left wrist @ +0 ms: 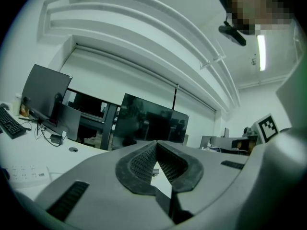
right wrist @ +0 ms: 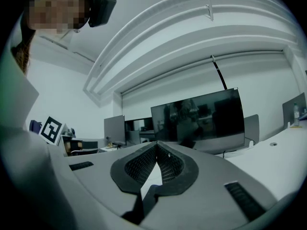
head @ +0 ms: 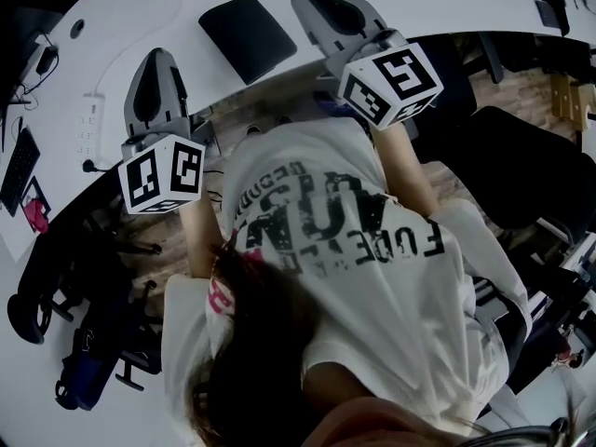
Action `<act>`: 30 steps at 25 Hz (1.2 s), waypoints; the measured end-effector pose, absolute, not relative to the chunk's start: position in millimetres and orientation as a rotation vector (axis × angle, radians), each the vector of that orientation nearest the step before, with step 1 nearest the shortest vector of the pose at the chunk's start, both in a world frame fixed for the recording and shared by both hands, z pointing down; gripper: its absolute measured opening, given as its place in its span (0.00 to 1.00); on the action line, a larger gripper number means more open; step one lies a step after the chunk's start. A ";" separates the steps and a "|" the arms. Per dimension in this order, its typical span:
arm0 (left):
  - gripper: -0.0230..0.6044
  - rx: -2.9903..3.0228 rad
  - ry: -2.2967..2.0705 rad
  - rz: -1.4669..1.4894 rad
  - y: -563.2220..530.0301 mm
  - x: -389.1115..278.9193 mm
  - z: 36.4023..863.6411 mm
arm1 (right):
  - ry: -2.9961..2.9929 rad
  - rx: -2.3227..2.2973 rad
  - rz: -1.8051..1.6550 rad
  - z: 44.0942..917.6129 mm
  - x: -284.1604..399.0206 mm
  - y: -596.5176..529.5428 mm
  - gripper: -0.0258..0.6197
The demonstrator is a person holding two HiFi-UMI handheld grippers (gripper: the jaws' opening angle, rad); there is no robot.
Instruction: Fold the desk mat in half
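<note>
Left hand-held gripper (head: 158, 63) and right hand-held gripper (head: 321, 3) clenched, empty; mat (head: 247, 33) lies between them on the bench (head: 140, 7), nearer the right.

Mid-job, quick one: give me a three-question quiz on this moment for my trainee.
1. True or false: the left tongs grip the desk mat.
2. Where does the desk mat lie? A) on the floor B) on the white desk, between the two grippers C) draped over a chair
3. Fill in: the right tongs are ___, with nothing between them.
Key: 1 false; 2 B; 3 shut.
</note>
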State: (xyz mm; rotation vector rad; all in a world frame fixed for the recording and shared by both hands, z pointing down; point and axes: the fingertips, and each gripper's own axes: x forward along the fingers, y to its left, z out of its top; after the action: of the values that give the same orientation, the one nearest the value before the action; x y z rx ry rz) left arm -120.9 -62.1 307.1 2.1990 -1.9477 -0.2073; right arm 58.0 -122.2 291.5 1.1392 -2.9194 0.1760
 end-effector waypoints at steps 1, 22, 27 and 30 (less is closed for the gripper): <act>0.04 2.203 -1.944 -0.208 -63.8 -120.4 306.3 | -2.917 1.147 0.178 291.4 59.2 -123.6 0.04; 0.04 2.302 -1.791 -0.189 -103.5 -110.7 309.6 | -2.873 1.251 0.189 296.0 62.7 -153.6 0.04; 0.04 2.325 -1.771 -0.177 -112.6 -107.6 307.2 | -2.874 1.262 0.198 294.9 61.4 -157.8 0.04; 0.04 2.330 -1.753 -0.170 -116.4 -107.5 308.4 | -2.865 1.278 0.208 296.6 59.5 -157.7 0.04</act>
State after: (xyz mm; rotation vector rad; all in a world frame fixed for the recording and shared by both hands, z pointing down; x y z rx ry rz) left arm -107.5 -116.4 308.4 2.3300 -1.7535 -0.1702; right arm 59.5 -157.7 296.6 1.2776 -2.8651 0.2080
